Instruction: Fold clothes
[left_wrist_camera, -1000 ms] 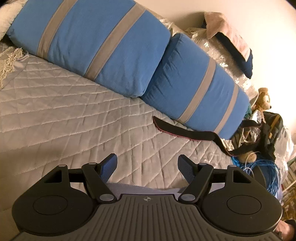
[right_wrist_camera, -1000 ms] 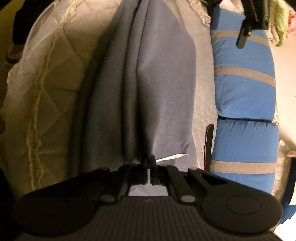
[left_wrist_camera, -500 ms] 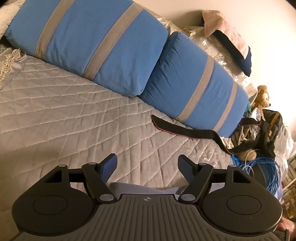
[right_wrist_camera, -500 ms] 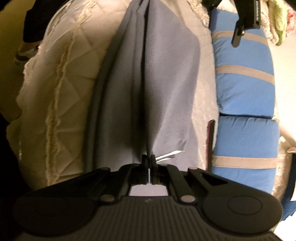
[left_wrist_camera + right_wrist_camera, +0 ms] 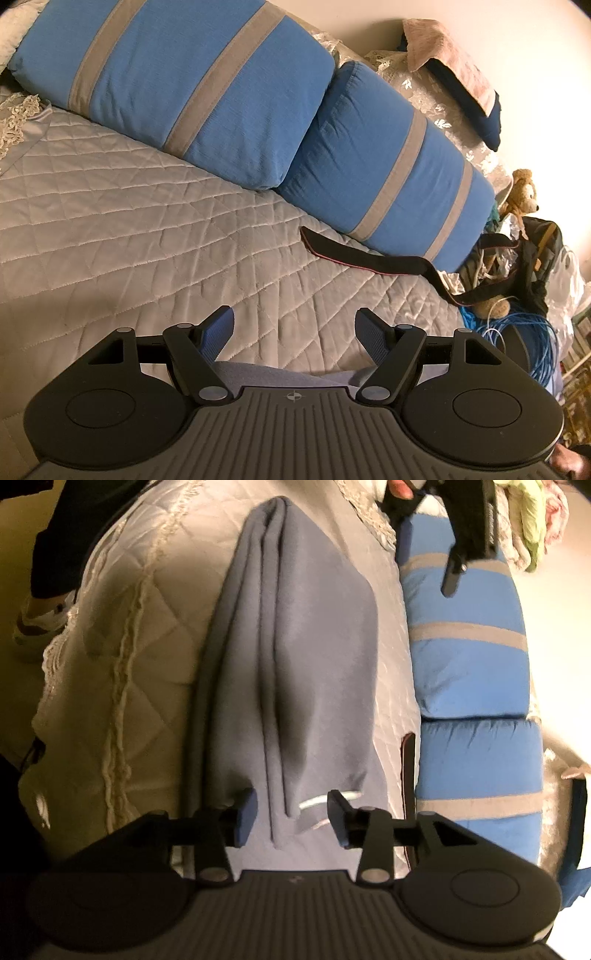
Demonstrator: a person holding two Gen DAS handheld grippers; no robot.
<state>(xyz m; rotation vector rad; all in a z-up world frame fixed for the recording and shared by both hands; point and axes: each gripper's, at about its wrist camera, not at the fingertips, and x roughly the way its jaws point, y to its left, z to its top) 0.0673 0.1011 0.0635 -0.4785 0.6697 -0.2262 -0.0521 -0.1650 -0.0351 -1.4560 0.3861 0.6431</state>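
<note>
A grey-blue garment (image 5: 314,664) lies lengthwise on the quilted bedspread (image 5: 162,642), folded into a long narrow shape with several layered edges. My right gripper (image 5: 291,805) hangs over its near end. Its jaws are opening, and the folded edge with a white label lies between them, free of the pads. My left gripper (image 5: 294,317) stands open above the quilt (image 5: 147,221) with nothing between its fingers. A strip of the same garment (image 5: 266,374) shows just under its base.
Two blue pillows with grey stripes (image 5: 207,85) (image 5: 388,177) line the far side of the bed. A black strap (image 5: 362,258) lies beside them. A teddy bear (image 5: 521,192), bags and a blue cable coil (image 5: 517,332) crowd the right end. The lace-trimmed bed edge (image 5: 125,686) drops at left.
My right gripper's jaws have gone from shut on the garment's fold to apart, and the fold has slackened onto the bed. The left gripper looks unchanged.
</note>
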